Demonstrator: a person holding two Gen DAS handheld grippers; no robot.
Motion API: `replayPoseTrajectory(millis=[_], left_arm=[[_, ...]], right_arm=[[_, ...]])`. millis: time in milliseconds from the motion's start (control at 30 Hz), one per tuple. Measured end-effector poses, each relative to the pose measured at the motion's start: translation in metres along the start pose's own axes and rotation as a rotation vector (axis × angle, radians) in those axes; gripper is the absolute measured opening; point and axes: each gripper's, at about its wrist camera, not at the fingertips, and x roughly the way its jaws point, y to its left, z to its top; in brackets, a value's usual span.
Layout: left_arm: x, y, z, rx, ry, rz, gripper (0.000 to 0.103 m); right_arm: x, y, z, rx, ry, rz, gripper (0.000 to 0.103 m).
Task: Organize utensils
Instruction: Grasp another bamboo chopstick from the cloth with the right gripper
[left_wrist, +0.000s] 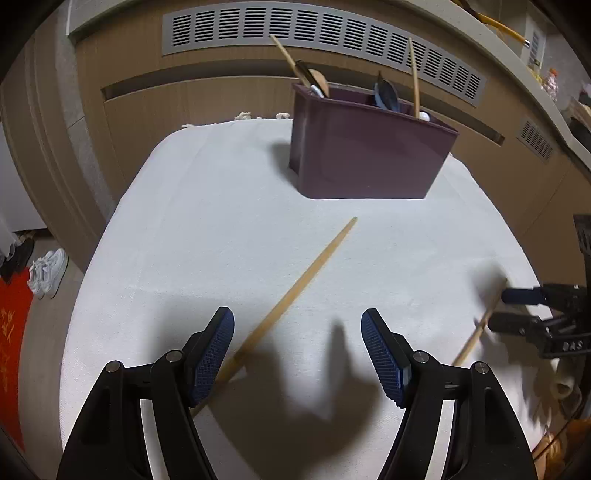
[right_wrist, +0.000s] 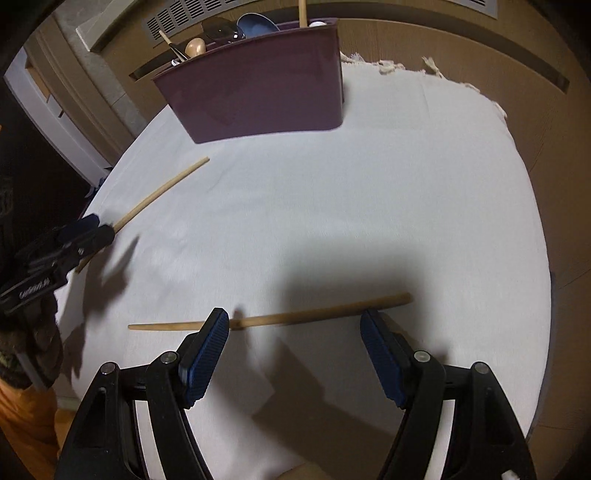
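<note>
So two wooden chopsticks are left out on the white cloth (left_wrist: 221, 206), and that's basically what's left to tidy. One chopstick (left_wrist: 295, 291) lies diagonally, its near end running under the left gripper (left_wrist: 297, 350), whose jaws are spread wide with nothing between them. The other chopstick (right_wrist: 295, 317) lies crosswise right at the fingertips of the right gripper (right_wrist: 295, 336), also wide apart and not holding it yet.

Progress-wise I'd say it's mostly done: the purple utensil holder (left_wrist: 365, 158) at the far side of the cloth already has spoons and a couple of chopsticks standing in its compartments. Just these two sticks to grab and drop in.

Nothing really blocks the way, the cloth between the grippers and the holder is bare. Only worry I'd guess at is thin round sticks rolling on fabric. Behind it all is a wooden cabinet with a grey vent grille (left_wrist: 321, 40).
</note>
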Motion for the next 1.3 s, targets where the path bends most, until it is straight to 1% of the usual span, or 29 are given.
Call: replayPoseTrajectory(millis=[67, 100, 133, 200, 267, 300, 367, 467, 567, 633, 700, 733, 800, 833, 933, 1033, 1067, 1100, 1133, 1200, 1233, 1267, 1300], left_arm=[[0.002, 0.003, 0.000, -0.006, 0.005, 0.004, 0.072], [0.003, 0.004, 0.001, -0.008, 0.009, 0.007, 0.072], [0.005, 0.005, 0.001, -0.009, 0.018, 0.009, 0.072], [0.012, 0.008, 0.002, -0.005, 0.045, 0.004, 0.072], [0.020, 0.009, 0.003, -0.006, 0.081, -0.005, 0.072], [0.024, 0.011, 0.003, -0.018, 0.105, -0.016, 0.072], [0.023, 0.009, 0.002, -0.019, 0.111, -0.023, 0.072], [0.021, 0.000, 0.000, -0.015, 0.137, -0.074, 0.072], [0.018, -0.012, -0.004, 0.006, 0.155, -0.088, 0.072], [0.015, -0.017, -0.006, 0.008, 0.170, -0.105, 0.072], [0.013, -0.021, -0.008, 0.008, 0.178, -0.114, 0.072], [0.011, -0.022, -0.009, 0.010, 0.178, -0.113, 0.072], [0.008, -0.025, -0.010, 0.018, 0.164, -0.093, 0.072], [0.007, -0.026, -0.009, 0.023, 0.154, -0.078, 0.072], [0.001, -0.024, -0.010, 0.026, 0.127, -0.052, 0.072], [-0.001, -0.019, -0.009, 0.024, 0.119, -0.050, 0.072], [-0.002, -0.017, -0.009, 0.019, 0.117, -0.048, 0.072], [-0.002, -0.015, -0.009, 0.015, 0.117, -0.049, 0.072], [-0.002, -0.012, -0.008, 0.007, 0.119, -0.051, 0.072], [-0.001, -0.008, -0.009, -0.009, 0.129, -0.054, 0.072], [0.000, -0.006, -0.010, -0.016, 0.135, -0.055, 0.072], [0.001, -0.005, -0.011, -0.020, 0.143, -0.058, 0.072], [0.002, -0.005, -0.013, -0.020, 0.151, -0.062, 0.072]], right_arm=[[0.006, 0.004, 0.008, -0.003, -0.003, -0.008, 0.078], [0.008, 0.005, 0.011, -0.001, -0.003, -0.006, 0.084], [0.009, 0.005, 0.012, 0.005, -0.004, -0.002, 0.087], [0.010, 0.005, 0.012, 0.013, -0.009, 0.009, 0.098], [0.012, 0.008, 0.011, 0.005, -0.016, 0.002, 0.102], [0.012, 0.010, 0.010, -0.007, -0.021, -0.009, 0.103], [0.013, 0.013, 0.007, -0.029, -0.033, -0.027, 0.103], [0.014, 0.016, 0.004, -0.035, -0.053, -0.050, 0.103], [0.016, 0.018, 0.005, 0.008, -0.063, -0.086, 0.103], [0.019, 0.022, 0.007, 0.024, -0.045, -0.124, 0.103], [0.021, 0.023, 0.011, 0.051, -0.026, -0.140, 0.103], [0.023, 0.024, 0.014, 0.060, -0.012, -0.151, 0.103], [0.028, 0.029, 0.019, 0.035, 0.015, -0.192, 0.103], [0.030, 0.032, 0.020, 0.024, 0.006, -0.210, 0.103], [0.030, 0.031, 0.019, 0.021, -0.017, -0.211, 0.103], [0.027, 0.028, 0.017, -0.006, -0.013, -0.186, 0.102], [0.025, 0.026, 0.016, -0.013, -0.016, -0.181, 0.097], [0.021, 0.024, 0.014, -0.027, -0.024, -0.176, 0.088], [0.017, 0.022, 0.013, -0.037, -0.028, -0.168, 0.083], [0.010, 0.014, 0.012, -0.043, -0.031, -0.157, 0.058], [0.007, 0.013, 0.011, -0.043, -0.030, -0.153, 0.051], [0.004, 0.008, 0.011, -0.048, -0.025, -0.148, 0.036], [0.001, 0.004, 0.010, -0.055, -0.019, -0.142, 0.025]])
